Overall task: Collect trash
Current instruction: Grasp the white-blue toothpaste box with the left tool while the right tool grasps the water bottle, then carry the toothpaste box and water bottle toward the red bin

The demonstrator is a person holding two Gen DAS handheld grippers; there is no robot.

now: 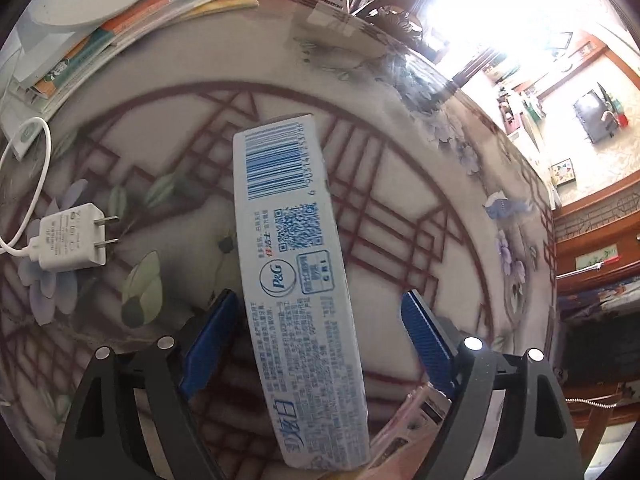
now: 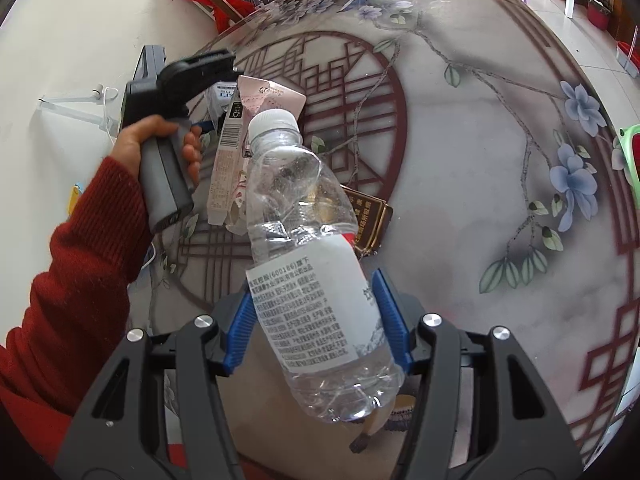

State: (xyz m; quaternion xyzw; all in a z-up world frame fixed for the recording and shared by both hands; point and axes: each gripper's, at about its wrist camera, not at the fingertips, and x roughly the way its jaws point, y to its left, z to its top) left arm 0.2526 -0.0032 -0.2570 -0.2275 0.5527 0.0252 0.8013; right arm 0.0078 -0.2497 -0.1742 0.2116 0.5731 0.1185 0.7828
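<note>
In the left wrist view, a long light-blue toothpaste box with a barcode lies on the patterned glass table, running between the fingers of my left gripper. The jaws are open and wide of the box. In the right wrist view, my right gripper is shut on an empty clear plastic bottle with a white label and white cap, held above the table. The left gripper body shows there in a hand over a pink carton and the toothpaste box's end. A dark brown box lies behind the bottle.
A white charger plug with its cable lies at the table's left. A stack of papers and booklets sits at the far left. The table edge curves along the right. A pink carton pokes out beside the right finger.
</note>
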